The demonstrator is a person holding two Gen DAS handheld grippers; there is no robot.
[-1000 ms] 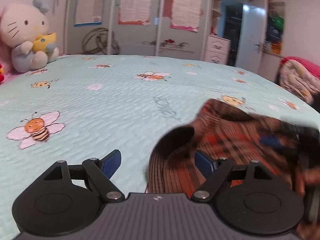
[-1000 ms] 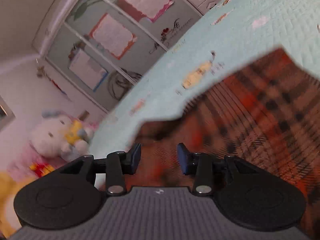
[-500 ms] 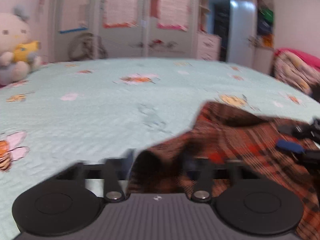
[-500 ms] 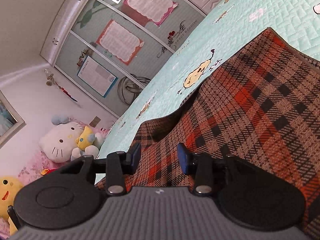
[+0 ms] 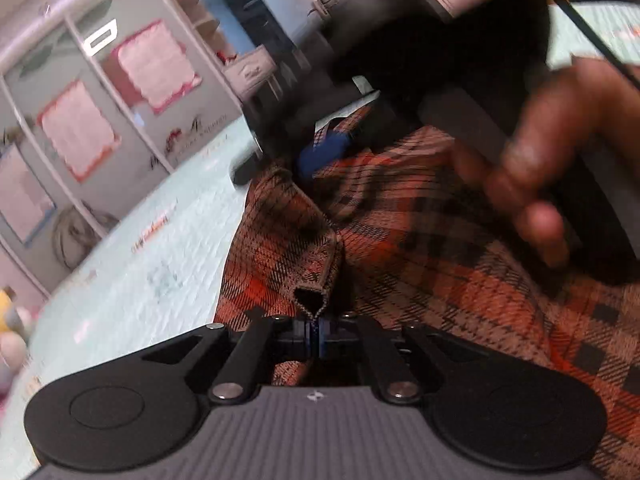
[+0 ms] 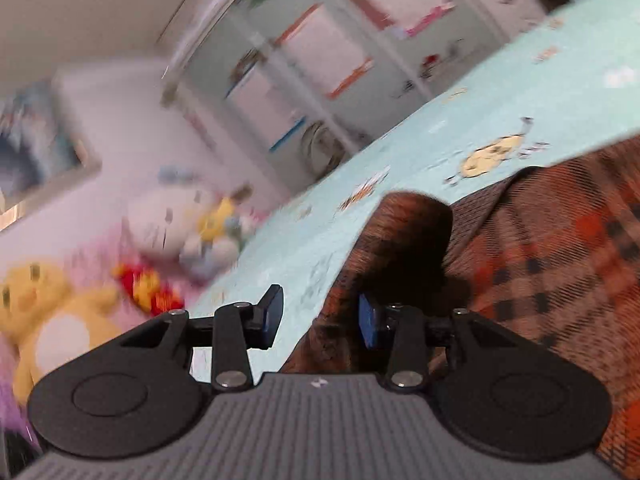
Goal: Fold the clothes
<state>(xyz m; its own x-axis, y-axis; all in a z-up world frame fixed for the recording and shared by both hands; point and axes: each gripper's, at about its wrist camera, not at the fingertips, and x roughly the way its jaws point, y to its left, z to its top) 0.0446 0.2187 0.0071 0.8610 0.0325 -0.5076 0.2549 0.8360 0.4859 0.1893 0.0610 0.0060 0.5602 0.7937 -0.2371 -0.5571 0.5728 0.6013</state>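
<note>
Left gripper (image 5: 316,338) clamped on plaid garment (image 5: 420,248)

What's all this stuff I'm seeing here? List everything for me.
plaid garment: one, orange, brown and black, lying on the bed.
bedspread: one, pale mint with cartoon prints, under the garment.
plush toys: several, white, yellow and red, blurred, at the bed's far side.
wardrobe: one, pale with pink-edged posters, behind the bed.
left claw: black with blue pads, shut on a pinched fold of the garment.
right claw: black with blue pads, open, the garment's edge between its fingers.
hand: one, holding the right claw.
</note>
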